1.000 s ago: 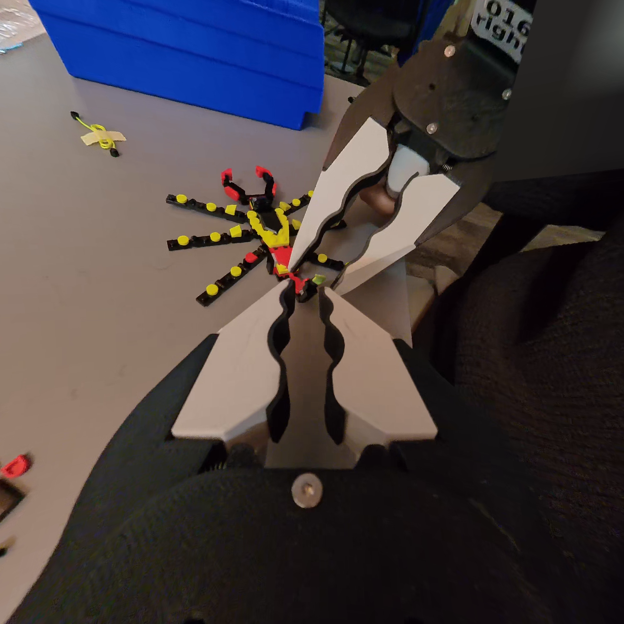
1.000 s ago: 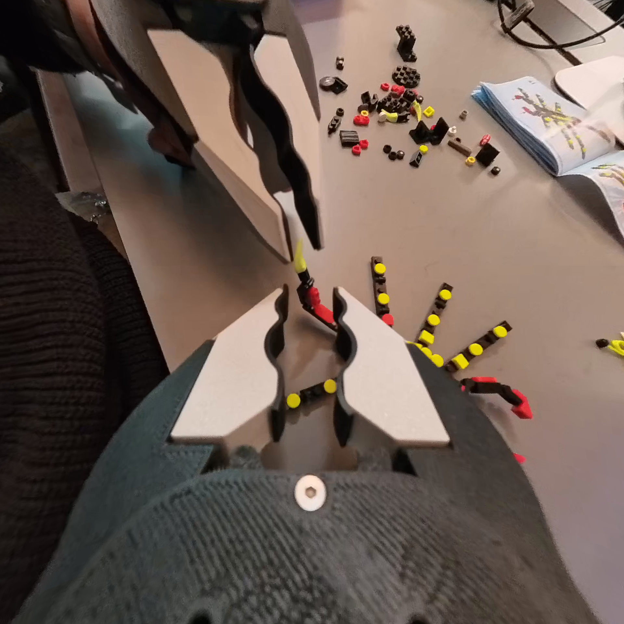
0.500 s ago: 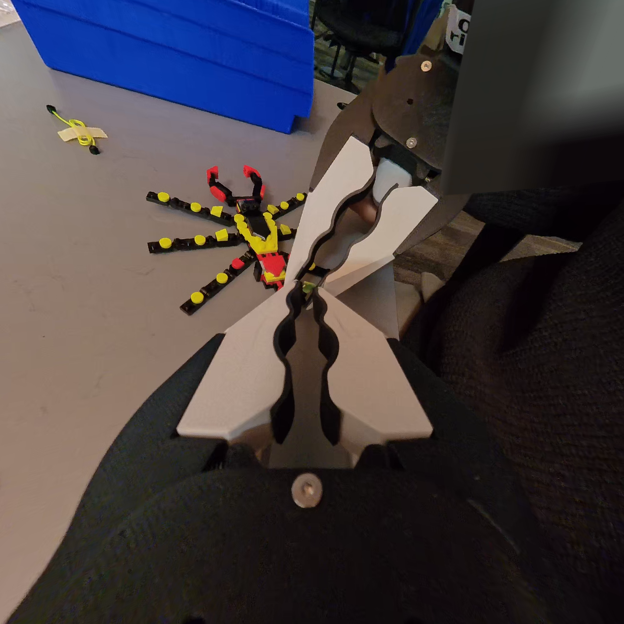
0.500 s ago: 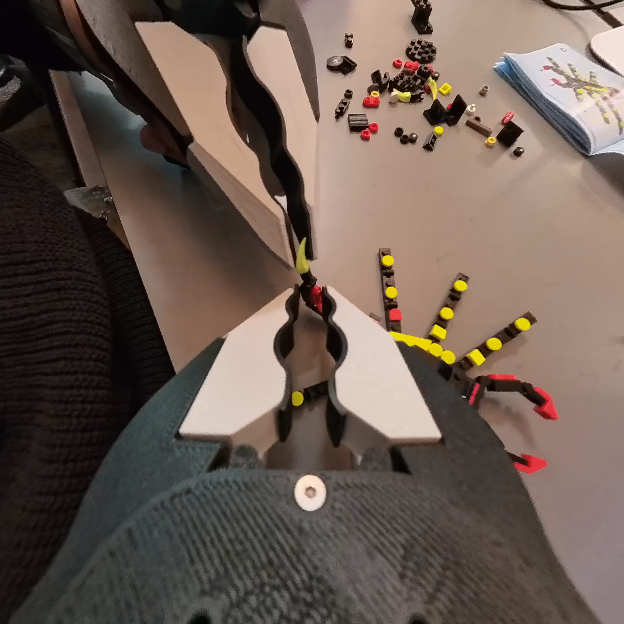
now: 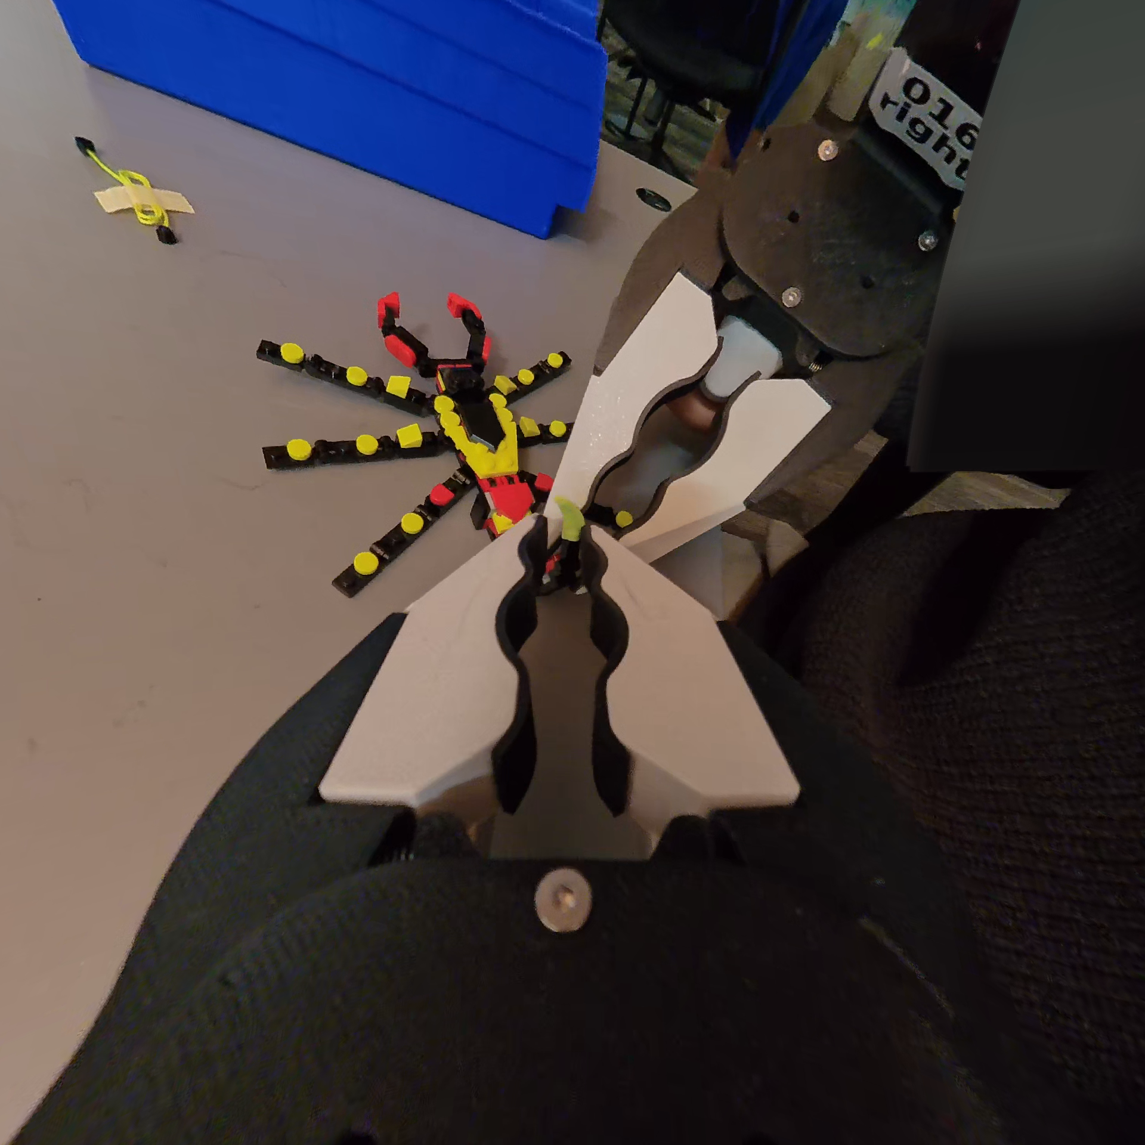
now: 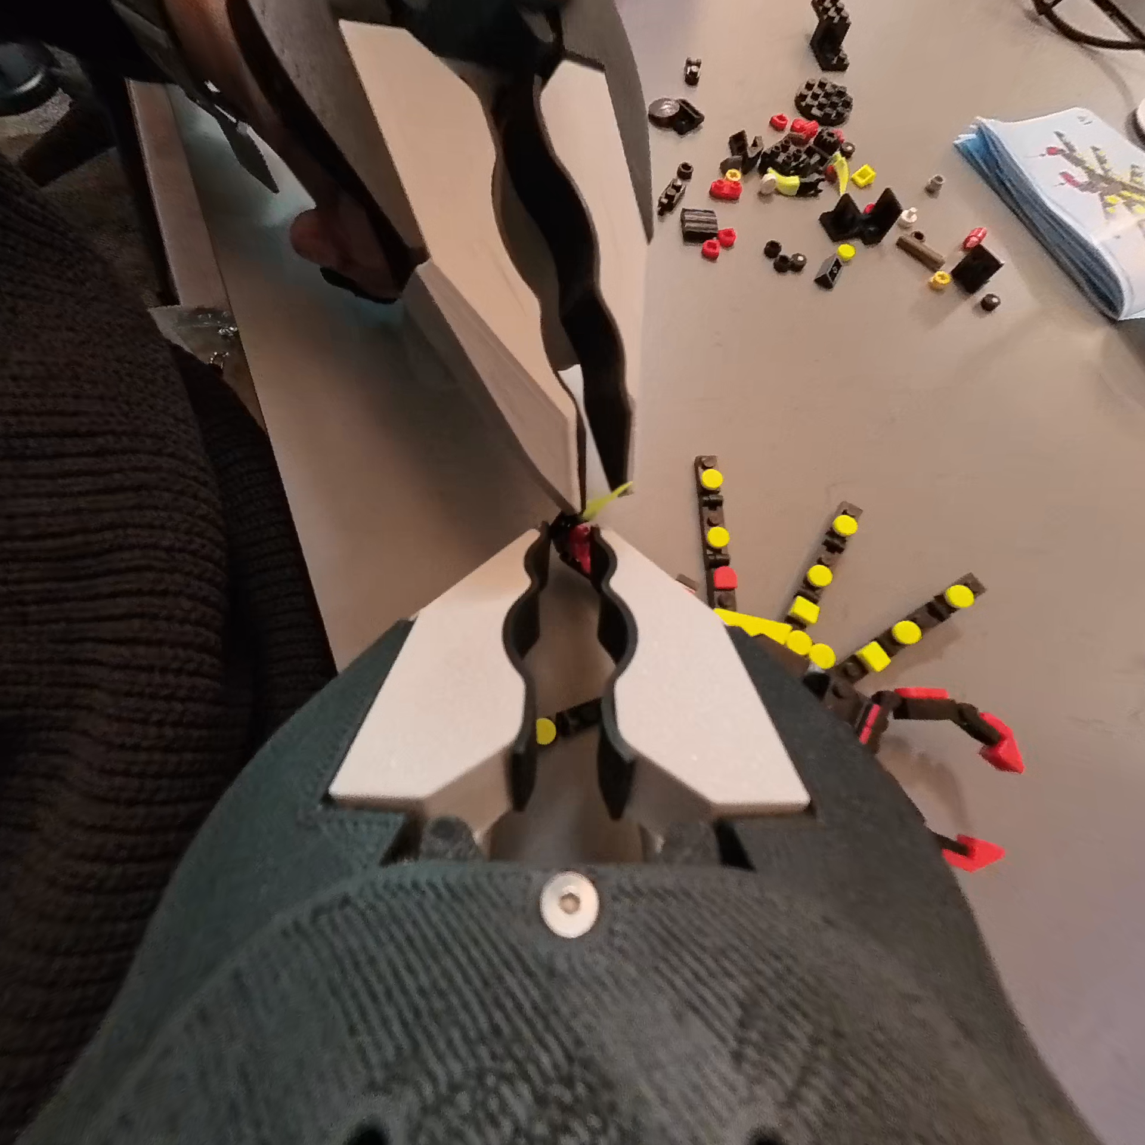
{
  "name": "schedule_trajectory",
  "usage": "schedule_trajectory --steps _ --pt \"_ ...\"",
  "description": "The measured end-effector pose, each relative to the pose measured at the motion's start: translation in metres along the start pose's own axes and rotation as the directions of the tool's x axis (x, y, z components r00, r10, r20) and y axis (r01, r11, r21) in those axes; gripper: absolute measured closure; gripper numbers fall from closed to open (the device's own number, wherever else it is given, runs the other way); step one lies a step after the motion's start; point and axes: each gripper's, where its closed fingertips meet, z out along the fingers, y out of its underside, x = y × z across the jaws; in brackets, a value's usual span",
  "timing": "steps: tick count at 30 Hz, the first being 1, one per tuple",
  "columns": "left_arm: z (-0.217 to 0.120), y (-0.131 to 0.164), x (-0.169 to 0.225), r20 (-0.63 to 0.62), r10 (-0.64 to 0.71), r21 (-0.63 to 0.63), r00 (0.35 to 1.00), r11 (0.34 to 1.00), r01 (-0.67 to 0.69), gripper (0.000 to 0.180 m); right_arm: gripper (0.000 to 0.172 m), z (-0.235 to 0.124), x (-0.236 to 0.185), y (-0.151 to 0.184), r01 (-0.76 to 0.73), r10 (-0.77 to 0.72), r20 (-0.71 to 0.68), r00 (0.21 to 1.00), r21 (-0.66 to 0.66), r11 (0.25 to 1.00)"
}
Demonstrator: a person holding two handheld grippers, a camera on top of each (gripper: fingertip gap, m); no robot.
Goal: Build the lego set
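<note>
Scorpion model (image 5: 477, 446) lies flat on the grey table (image 5: 155, 619), tail end (image 5: 561, 557) lifted near the edge; in the left wrist view the left gripper (image 5: 561, 545) is pinched on the tail's black stalk under the lime stinger (image 5: 570, 517), with the right gripper (image 5: 595, 502) crossing in from above, blue bin (image 5: 372, 93) behind. From the right wrist view the right gripper (image 6: 573, 545) clamps the tail's red-black segment (image 6: 579, 545) just below the left gripper's tips (image 6: 582, 502), loose bricks (image 6: 805, 173) and booklet (image 6: 1053, 198) well apart; looks like both are working the tail joint.
</note>
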Motion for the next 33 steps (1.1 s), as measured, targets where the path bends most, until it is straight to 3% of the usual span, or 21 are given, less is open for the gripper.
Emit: schedule_trajectory --steps 6,15,18,23,26,33 --pt "-0.003 0.005 0.000 -0.017 -0.005 -0.016 1.000 1.000 0.005 0.162 0.160 -0.002 0.002 -0.002 -0.022 0.022 -0.001 1.000 0.016 1.000" --pt "-0.007 0.004 -0.003 -0.041 -0.086 -0.003 0.995 0.996 0.086 0.159 0.158 -0.003 0.002 -0.001 -0.035 0.035 0.002 0.999 0.023 0.999" --pt "-0.004 0.010 -0.003 -0.029 -0.072 -0.033 0.997 0.997 0.071 0.156 0.130 -0.009 0.004 0.001 -0.048 0.047 0.019 0.999 0.026 0.999" --pt "0.003 0.016 -0.001 0.009 -0.023 -0.072 1.000 0.997 0.024 0.154 0.124 -0.033 0.026 -0.010 -0.221 0.217 0.036 0.975 0.155 0.963" --pt "0.007 0.018 0.000 0.042 0.008 -0.089 0.999 0.996 -0.004 0.152 0.127 -0.042 0.029 -0.025 -0.356 0.332 0.135 0.934 0.244 0.902" --pt "0.012 0.014 -0.004 0.084 -0.007 -0.075 0.996 0.997 0.013 0.158 0.139 -0.031 0.025 -0.026 -0.456 0.424 0.182 0.887 0.211 0.865"
